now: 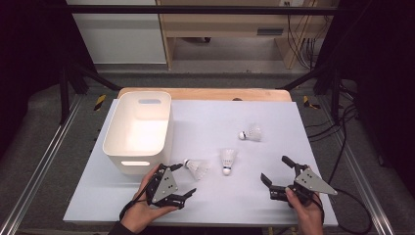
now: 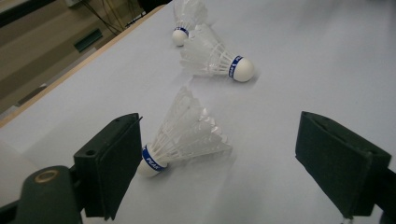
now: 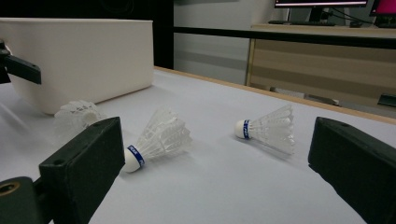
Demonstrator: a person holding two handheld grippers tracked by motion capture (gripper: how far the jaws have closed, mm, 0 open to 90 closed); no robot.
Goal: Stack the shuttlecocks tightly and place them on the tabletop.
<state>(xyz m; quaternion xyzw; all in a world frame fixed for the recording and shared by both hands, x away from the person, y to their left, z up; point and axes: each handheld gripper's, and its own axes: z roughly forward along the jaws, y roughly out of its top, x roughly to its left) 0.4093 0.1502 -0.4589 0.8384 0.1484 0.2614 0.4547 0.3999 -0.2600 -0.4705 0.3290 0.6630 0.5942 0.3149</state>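
In the high view, lower left, my left tool [image 1: 183,181] stands wide around the nearest white feathered shuttlecock [image 1: 196,168], which lies on the pale grey surface [image 1: 274,122] (cork tip just beside one jaw, not gripped). Lower right, my right tool [image 1: 277,172] gapes wide, holding nothing. A white plastic bin [image 1: 138,128] sits upper left.

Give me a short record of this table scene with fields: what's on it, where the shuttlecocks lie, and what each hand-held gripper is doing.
surface: white table
container: white bin, far left, nothing seen inside
shuttlecocks: three, all lying on the table outside the bin
nearest shuttlecock: between the open jaws of the left hand-held gripper, cork close to one jaw, not clamped
middle shuttlecock: table centre
far shuttlecock: further back, right of centre
right hand-held gripper: open, holding nothing
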